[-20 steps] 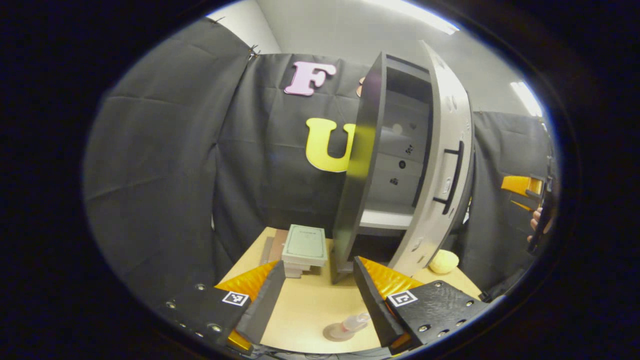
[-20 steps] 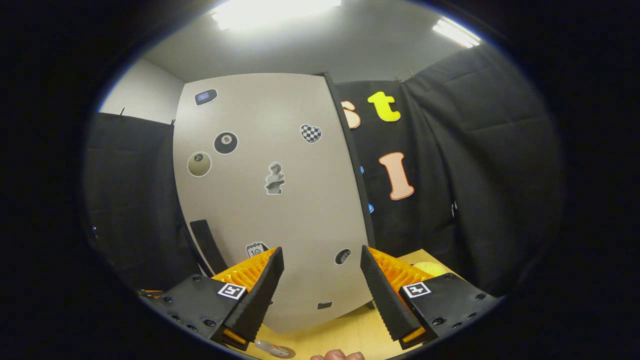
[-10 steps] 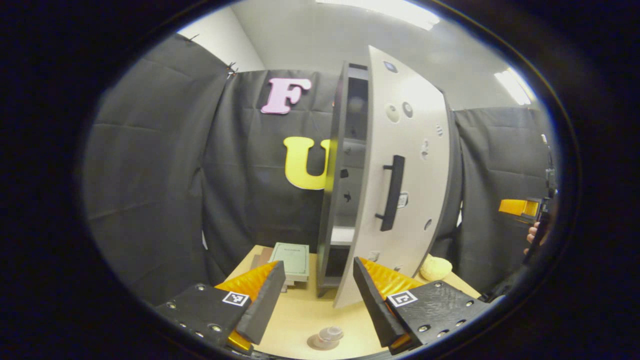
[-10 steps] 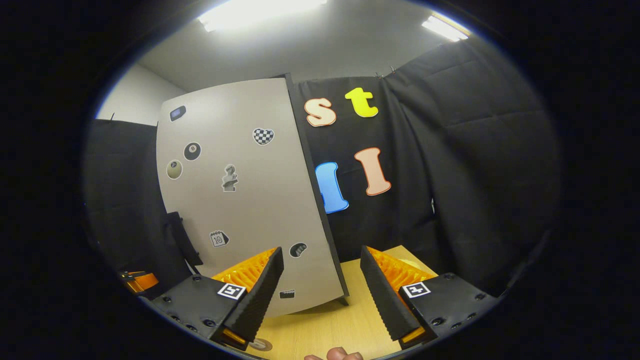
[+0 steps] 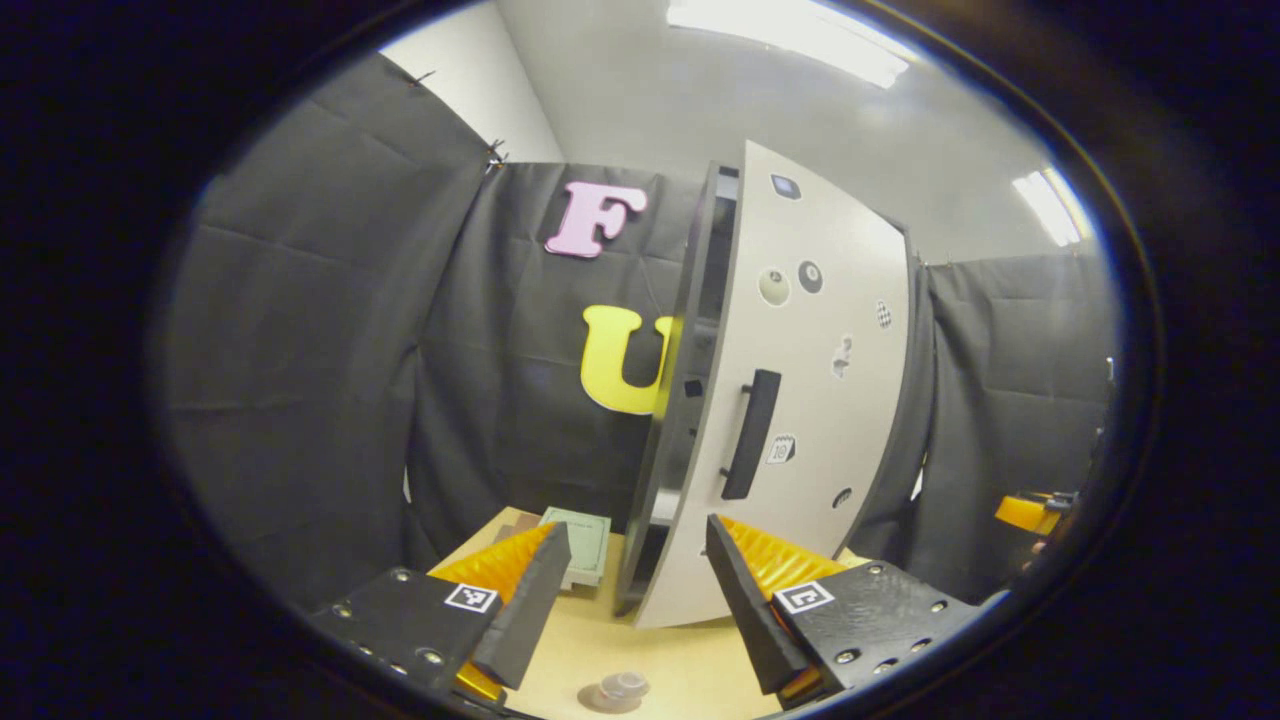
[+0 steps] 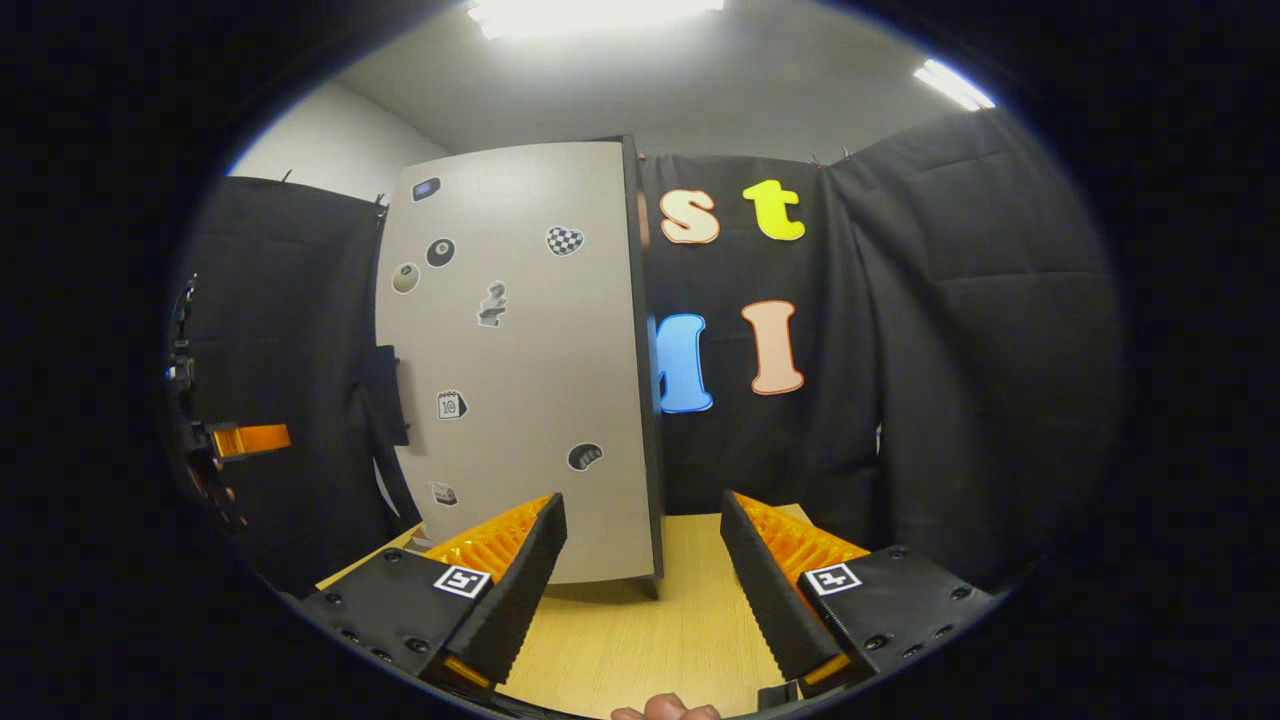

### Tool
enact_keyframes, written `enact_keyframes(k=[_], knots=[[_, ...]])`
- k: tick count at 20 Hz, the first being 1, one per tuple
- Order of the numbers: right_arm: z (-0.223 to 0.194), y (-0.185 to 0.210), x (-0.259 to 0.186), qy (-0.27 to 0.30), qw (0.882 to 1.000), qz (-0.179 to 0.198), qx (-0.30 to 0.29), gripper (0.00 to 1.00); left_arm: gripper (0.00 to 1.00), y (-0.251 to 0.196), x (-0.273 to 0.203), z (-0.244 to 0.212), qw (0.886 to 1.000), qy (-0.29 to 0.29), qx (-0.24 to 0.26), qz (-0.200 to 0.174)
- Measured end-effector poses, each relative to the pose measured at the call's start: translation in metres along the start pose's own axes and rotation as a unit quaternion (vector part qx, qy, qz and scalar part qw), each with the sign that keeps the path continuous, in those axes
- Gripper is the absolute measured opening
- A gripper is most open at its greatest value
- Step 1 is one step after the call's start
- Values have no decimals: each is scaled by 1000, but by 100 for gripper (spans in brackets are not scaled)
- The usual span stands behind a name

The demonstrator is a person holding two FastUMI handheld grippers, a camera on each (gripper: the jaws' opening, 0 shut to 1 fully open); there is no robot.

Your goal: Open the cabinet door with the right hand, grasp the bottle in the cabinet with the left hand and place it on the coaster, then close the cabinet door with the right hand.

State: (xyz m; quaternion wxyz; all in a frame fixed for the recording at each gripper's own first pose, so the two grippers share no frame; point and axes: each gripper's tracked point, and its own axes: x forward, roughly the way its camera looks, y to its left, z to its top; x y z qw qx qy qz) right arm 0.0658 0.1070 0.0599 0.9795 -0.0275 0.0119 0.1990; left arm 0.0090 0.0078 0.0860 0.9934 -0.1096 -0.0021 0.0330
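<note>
The cabinet door (image 5: 800, 400) is grey with stickers and a black handle (image 5: 750, 435). It stands almost shut, with a narrow dark gap along its handle side. A small clear bottle (image 5: 622, 685) stands upright on a round coaster (image 5: 597, 700) at the table's near edge, below my left gripper (image 5: 630, 600), which is open and holds nothing. In the right gripper view the door (image 6: 520, 360) faces me across the table. My right gripper (image 6: 640, 590) is open and apart from the door. The left gripper (image 6: 240, 438) shows at that view's far left.
A green book (image 5: 582, 530) lies on a low stack left of the cabinet. The light wooden table (image 6: 640, 640) runs from the cabinet's foot to me. The right gripper (image 5: 1030, 512) is at the left gripper view's far right. A fingertip (image 6: 665, 708) shows at the bottom edge.
The door has swung from wide open to almost shut. My right gripper has drawn back from the door. The bottle stays on the coaster.
</note>
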Motion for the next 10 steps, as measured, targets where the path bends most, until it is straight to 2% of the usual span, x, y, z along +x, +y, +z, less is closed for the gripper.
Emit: enact_keyframes(k=[3,6,10], knots=[[5,-4,-8,-8,1000,16,-12,98,82,2,-10,22,1000,-25,-3,18],[21,-10,-4,-21,1000,16,3,98,84,-16,-24,36,999,-45,28,11],[39,-15,2,-31,999,11,24,98,82,-40,-32,44,997,-42,68,-6]])
